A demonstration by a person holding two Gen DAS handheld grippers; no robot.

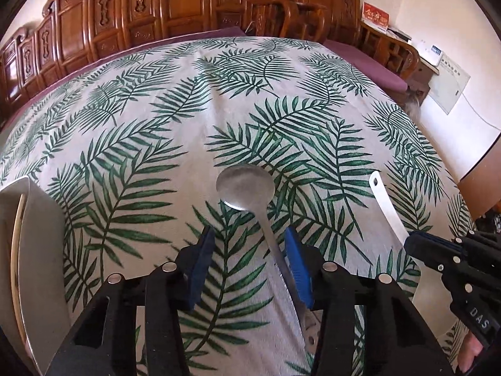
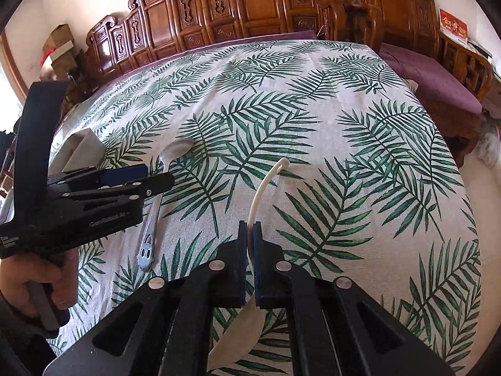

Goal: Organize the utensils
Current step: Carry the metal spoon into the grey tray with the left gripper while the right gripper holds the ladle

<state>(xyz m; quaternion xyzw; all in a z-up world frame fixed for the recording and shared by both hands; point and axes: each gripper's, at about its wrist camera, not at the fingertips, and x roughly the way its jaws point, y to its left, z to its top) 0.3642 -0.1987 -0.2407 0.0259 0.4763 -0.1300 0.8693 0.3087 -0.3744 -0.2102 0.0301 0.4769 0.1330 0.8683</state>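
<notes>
A leaf-print tablecloth (image 1: 175, 131) spreads ahead of both grippers. A steel container (image 1: 28, 250) stands left of the left gripper (image 1: 249, 263), whose fingers are spread wide around the metal spoon (image 1: 247, 188) lying between them. The right gripper (image 2: 249, 263) is clamped on the white spoon's (image 2: 266, 185) handle, to the metal spoon's right.

Left gripper (image 1: 249, 252): low over the surface, jaws spread wide, blue pads (image 1: 200, 260) well apart, nothing clamped. Person's left hand (image 2: 47, 285) wraps its handle. Right gripper (image 2: 249, 244): to the right of the left one, jaws drawn nearly together, clamping.
</notes>
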